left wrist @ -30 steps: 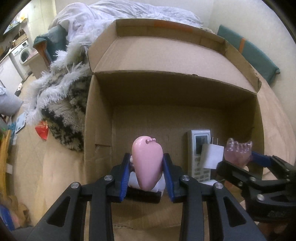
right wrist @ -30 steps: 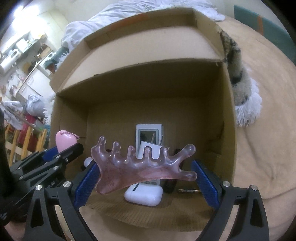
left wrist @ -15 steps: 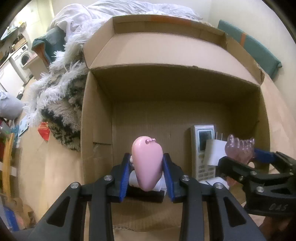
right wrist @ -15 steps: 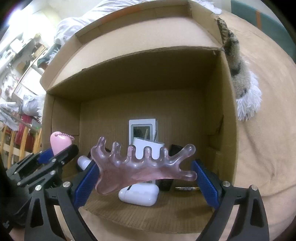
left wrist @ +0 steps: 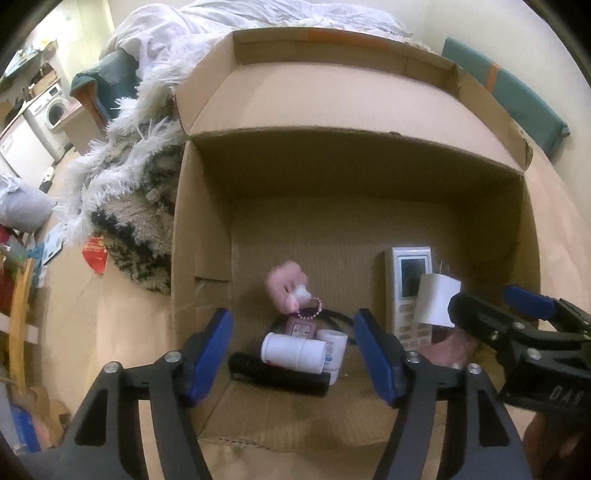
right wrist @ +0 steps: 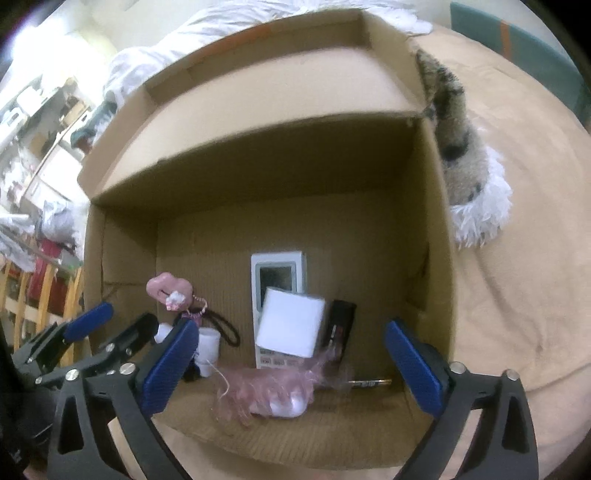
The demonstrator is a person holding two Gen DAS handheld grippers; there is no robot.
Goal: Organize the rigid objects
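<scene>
With both jaws open and empty, hold the left gripper (left wrist: 293, 354) and right gripper (right wrist: 291, 363) steady above the cardboard box (left wrist: 199, 258) while the pink toy (left wrist: 286, 290) and pink comb (right wrist: 266, 391), ahead of the jaws, settle inside.

Beyond my tongs I see a tan bedcover (left wrist: 122, 332) spread wide. A shaggy white and spotted blanket (left wrist: 129, 192) lies bunched along its left edge, with a white quilt (left wrist: 258, 14) heaped at the far end. A teal cushion (left wrist: 509, 96) leans on the pale wall (left wrist: 480, 22). A washing machine (left wrist: 53, 110) stands far left, in soft indoor light.
</scene>
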